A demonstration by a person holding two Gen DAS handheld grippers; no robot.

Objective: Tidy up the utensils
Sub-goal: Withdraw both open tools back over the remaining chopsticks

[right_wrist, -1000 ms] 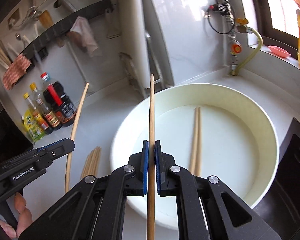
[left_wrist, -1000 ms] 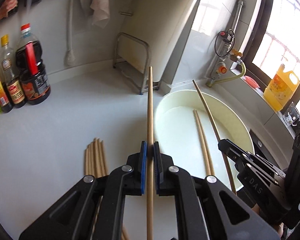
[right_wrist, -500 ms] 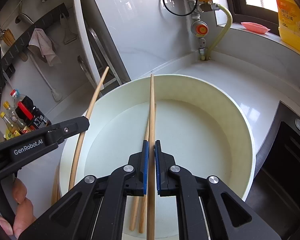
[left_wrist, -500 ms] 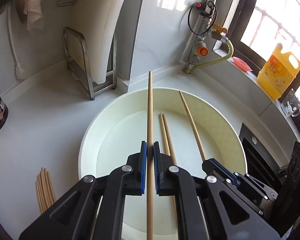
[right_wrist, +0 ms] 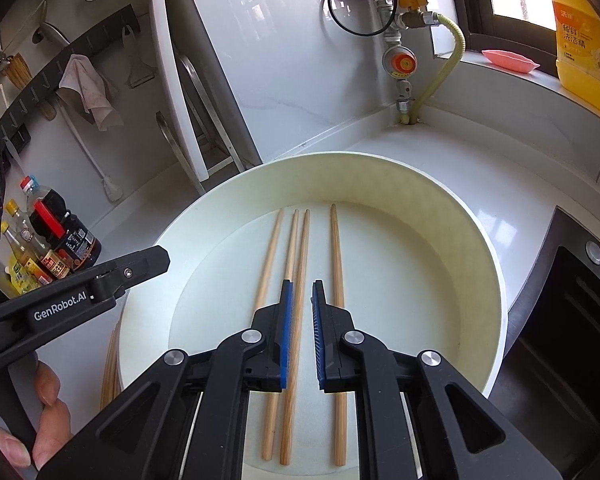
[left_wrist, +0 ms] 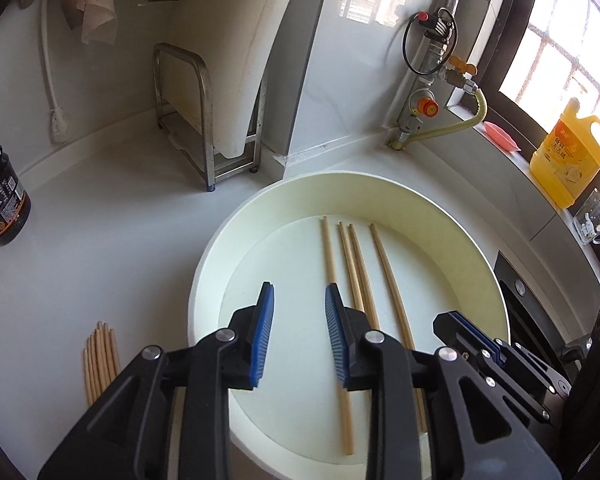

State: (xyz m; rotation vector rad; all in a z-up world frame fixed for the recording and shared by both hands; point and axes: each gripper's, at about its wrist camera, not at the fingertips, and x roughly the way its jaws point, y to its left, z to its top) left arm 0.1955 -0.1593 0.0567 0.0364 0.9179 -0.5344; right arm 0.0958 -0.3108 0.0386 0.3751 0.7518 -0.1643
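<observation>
White counter (left_wrist: 100, 240) bears cream basin (left_wrist: 380, 188), perhaps beside stove (right_wrist: 580, 320).

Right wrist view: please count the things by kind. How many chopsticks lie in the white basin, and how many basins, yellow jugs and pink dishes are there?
Chopsticks in the basin: 4
White basin: 1
Yellow jug: 1
Pink dish: 1
Total: 7
The bundle of chopsticks on the counter beside the basin is mostly hidden, so it is not counted.

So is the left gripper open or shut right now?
Open. The left gripper has just been opening; its blue pads stand apart with nothing between them, over the basin.
</observation>
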